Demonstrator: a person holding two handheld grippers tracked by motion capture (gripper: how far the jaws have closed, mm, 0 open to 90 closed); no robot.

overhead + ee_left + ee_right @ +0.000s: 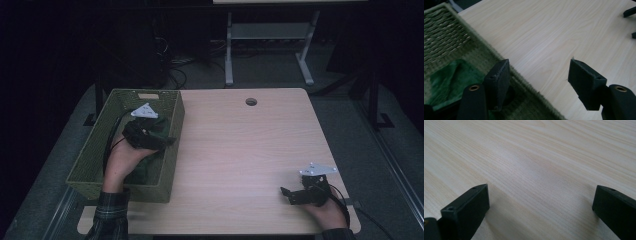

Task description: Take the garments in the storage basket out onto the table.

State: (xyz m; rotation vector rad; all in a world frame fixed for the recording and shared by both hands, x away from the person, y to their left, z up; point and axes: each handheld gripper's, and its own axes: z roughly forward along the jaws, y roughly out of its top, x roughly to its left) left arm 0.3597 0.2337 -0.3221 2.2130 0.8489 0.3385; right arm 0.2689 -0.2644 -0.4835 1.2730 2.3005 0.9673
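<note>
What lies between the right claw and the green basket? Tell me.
Bare wooden table, as the high view shows: nothing rests between the right claw and the green basket, where the left claw hovers over green cloth.

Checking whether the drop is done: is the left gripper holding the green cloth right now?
No, the left gripper has its fingers apart with nothing between them, and the green cloth lies in the basket.

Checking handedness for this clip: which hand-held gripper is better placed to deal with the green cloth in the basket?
Left. The left hand-held gripper hangs over the green basket, jaws open and empty, beside the green cloth. The right hand-held gripper sits open across the table.
</note>
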